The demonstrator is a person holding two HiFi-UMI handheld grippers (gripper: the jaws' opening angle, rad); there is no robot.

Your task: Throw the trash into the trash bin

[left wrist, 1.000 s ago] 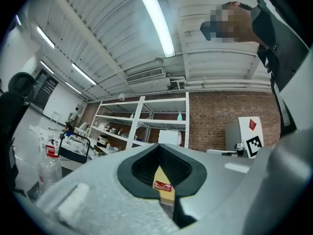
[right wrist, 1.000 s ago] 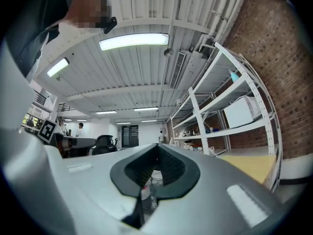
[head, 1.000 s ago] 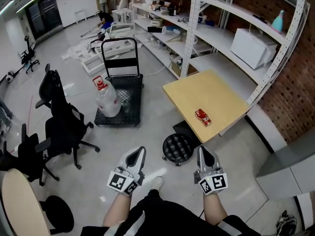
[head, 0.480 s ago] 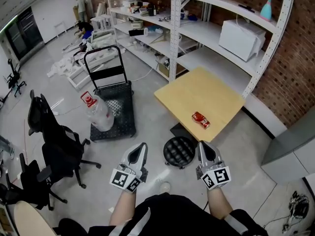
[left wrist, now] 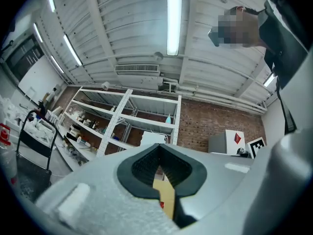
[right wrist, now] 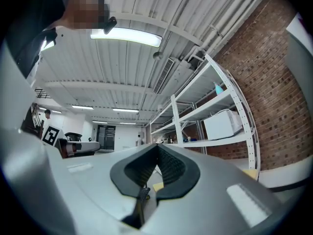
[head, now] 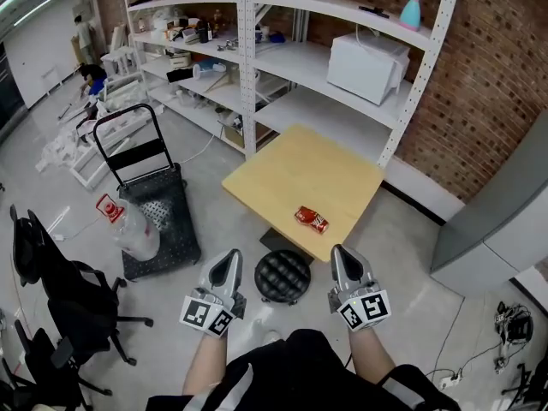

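Note:
A crushed red can [head: 311, 219] lies near the front edge of the square yellow table [head: 282, 169]. A round black mesh bin [head: 282, 275] stands on the floor just in front of the table. My left gripper [head: 229, 260] hovers left of the bin and my right gripper [head: 339, 258] right of it, both short of the table. Each is shut with nothing held. In the left gripper view the jaws [left wrist: 157, 150] meet, and a strip of the table [left wrist: 167, 197] and a speck of the can [left wrist: 160, 205] show below them. The right gripper [right wrist: 156, 149] points at the shelves.
White shelving [head: 257, 58] with a microwave [head: 368, 62] lines the brick wall behind the table. A trolley [head: 158, 208] with a water jug [head: 128, 225] and black office chairs [head: 60, 289] stand at the left. A grey cabinet [head: 505, 221] is at the right.
The view has swung right, so table, can and bin now sit nearer the middle. Both grippers have travelled toward the table, still shut.

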